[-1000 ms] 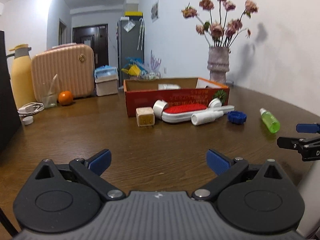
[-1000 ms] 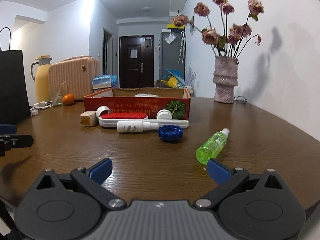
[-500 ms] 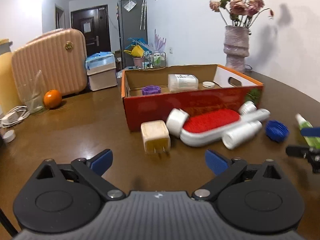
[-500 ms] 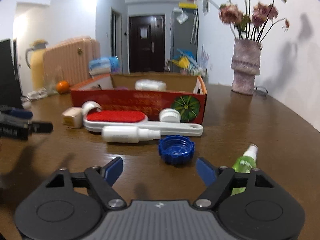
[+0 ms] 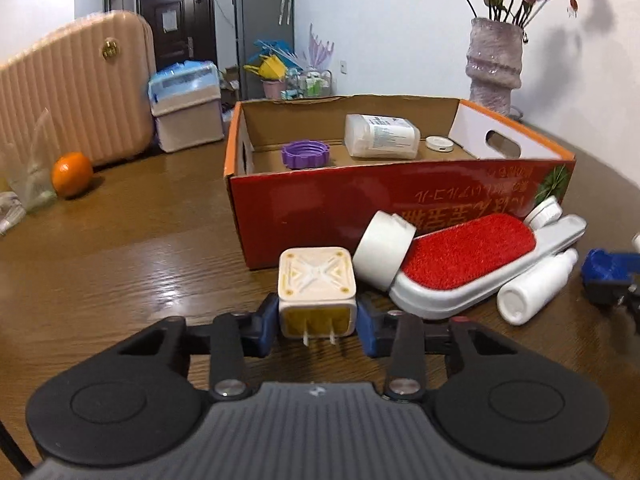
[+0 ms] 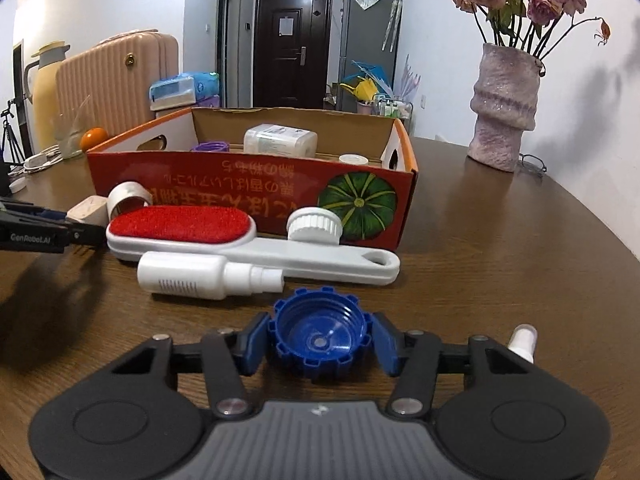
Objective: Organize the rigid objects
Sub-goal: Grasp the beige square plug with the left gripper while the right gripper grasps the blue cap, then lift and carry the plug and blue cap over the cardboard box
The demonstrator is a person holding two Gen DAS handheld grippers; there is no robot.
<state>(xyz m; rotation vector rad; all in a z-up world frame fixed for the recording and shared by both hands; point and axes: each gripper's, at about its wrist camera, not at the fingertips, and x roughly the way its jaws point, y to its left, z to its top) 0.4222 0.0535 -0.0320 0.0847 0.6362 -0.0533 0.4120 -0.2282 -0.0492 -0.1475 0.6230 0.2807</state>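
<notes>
Between left gripper [image 5: 318,326] pads, charger [image 5: 317,292]

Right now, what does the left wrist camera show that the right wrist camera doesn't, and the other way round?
Only the left view shows the left hand-held gripper, which has just been closing, clamped on the plug adapter.

Only the right view shows the right hand-held gripper, also just closing, around the blue cap, plus the yellow jug.

Both show the red cardboard box, lint brush, white spray bottle and vase.
</notes>
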